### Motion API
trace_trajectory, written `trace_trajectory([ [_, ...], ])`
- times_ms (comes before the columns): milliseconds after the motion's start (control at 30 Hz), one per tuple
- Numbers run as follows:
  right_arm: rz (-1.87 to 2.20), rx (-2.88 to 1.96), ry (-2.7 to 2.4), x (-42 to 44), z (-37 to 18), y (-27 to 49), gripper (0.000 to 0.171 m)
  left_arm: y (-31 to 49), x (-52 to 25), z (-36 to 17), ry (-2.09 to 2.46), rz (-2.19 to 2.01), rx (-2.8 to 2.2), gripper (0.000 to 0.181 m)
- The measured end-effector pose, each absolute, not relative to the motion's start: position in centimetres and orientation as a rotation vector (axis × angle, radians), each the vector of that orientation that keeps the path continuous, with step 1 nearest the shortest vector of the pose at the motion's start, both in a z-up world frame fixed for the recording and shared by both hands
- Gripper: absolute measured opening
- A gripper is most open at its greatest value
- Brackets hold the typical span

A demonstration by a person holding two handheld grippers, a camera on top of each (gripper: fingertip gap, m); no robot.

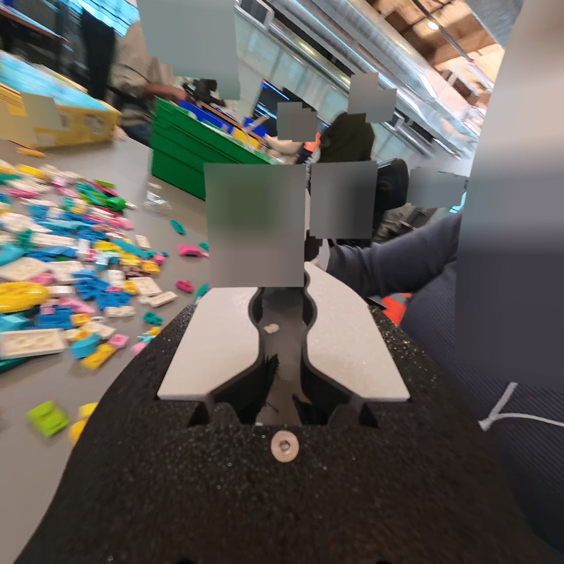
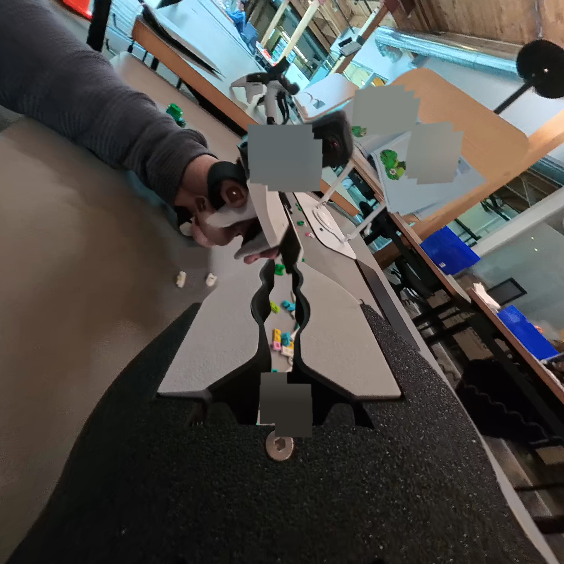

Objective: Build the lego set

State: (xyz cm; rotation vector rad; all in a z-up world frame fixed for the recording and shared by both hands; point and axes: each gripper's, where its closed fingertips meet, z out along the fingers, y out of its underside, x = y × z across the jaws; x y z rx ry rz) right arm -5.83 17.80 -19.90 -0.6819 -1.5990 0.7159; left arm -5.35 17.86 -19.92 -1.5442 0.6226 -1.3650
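In the left wrist view, my left gripper [image 1: 271, 288] is held above the grey table [image 1: 171, 213]. Its fingers stand apart with only table and a small white crumb [image 1: 271, 328] showing between them; a blur patch hides the tips. A big pile of loose coloured bricks [image 1: 61, 259] lies to its left. In the right wrist view, my right gripper [image 2: 282, 270] is tilted above the table, with a narrow gap between its fingers. A small green brick [image 2: 279, 269] shows near the tips but does not span the gap. The left gripper [image 2: 274, 225], held by a hand, ends just beyond those tips.
A yellow box [image 1: 76, 122] and a green crate [image 1: 189, 146] stand at the back. A lime brick [image 1: 48, 416] lies near the front. Two small white pieces [image 2: 180, 279] lie left of my right gripper. A booklet [image 2: 427, 189] on a stand and blue bins [image 2: 448, 250] are to the right. My two grippers' fingertips are within a few centimetres of each other. It is some 12 centimeters from my left tips to the lime brick [image 1: 48, 416]. Seen from the right wrist view [image 2: 273, 308] as well.
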Motion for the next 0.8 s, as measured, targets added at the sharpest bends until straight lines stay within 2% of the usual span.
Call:
trace_trajectory([
  [100,0.741,-0.774,-1.585,-4.8,-19.6,20.0,0.019,18.8,-6.5,-19.7,0.578,-1.258,-1.541,0.023],
  [200,0.756,-0.884,-1.588,-3.0,-19.2,22.4,0.019,19.2,-7.1,-19.2,0.57,-1.145,-1.519,0.023],
  [300,0.771,-1.115,-1.691,-0.9,-21.2,24.4,0.024,20.1,-8.3,-19.0,0.523,-1.015,-1.509,0.022],
  [467,0.865,-1.34,-1.838,-0.6,-25.1,23.8,0.018,21.5,-11.2,-18.4,0.405,-0.832,-1.489,0.019],
  [800,0.637,-1.687,-1.888,-3.3,-29.6,24.3,0.017,21.9,-11.9,-18.8,0.417,-0.693,-1.516,0.016],
])
